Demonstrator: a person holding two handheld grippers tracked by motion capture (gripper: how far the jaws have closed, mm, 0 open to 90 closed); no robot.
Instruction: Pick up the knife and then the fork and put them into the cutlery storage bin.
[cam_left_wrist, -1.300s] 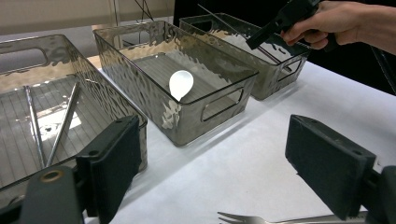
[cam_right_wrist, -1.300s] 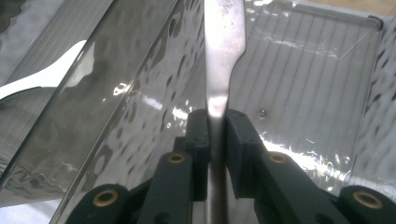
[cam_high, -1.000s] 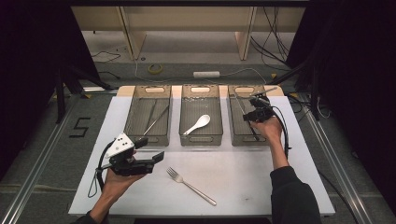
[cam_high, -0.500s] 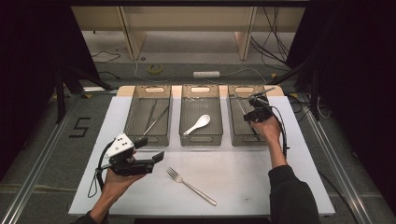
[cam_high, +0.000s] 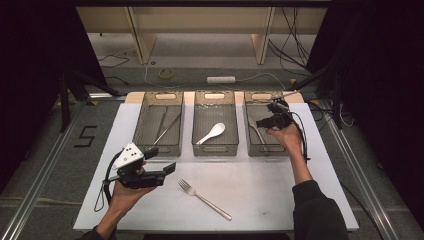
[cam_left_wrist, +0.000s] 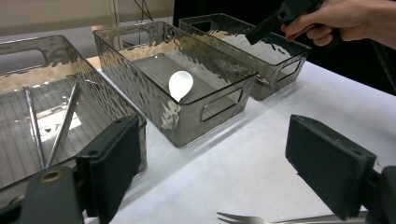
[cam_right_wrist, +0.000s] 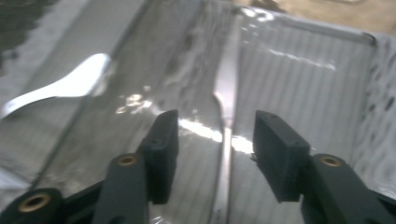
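Observation:
A metal fork (cam_high: 204, 199) lies on the white mat (cam_high: 310, 200) near the front, its tines (cam_left_wrist: 233, 218) just below my left gripper's view. My left gripper (cam_high: 161, 161) (cam_left_wrist: 219, 158) hovers left of the fork, open wide and empty. My right gripper (cam_high: 265, 116) (cam_right_wrist: 212, 140) is held over the right clear bin (cam_high: 267, 150), open. A metal utensil (cam_right_wrist: 226, 107) (cam_high: 257, 132) lies on the bin floor beneath the gap between its jaws.
Three clear bins stand side by side at the back of the mat. The left bin (cam_high: 150, 147) holds two thin metal sticks (cam_high: 165, 125) (cam_left_wrist: 51, 126). The middle bin (cam_high: 215, 149) holds a white spoon (cam_high: 211, 133) (cam_left_wrist: 180, 84) (cam_right_wrist: 70, 86). Cables lie on the floor beyond.
My right gripper has sunk slightly over the right bin. The left gripper and the fork have stayed where they were.

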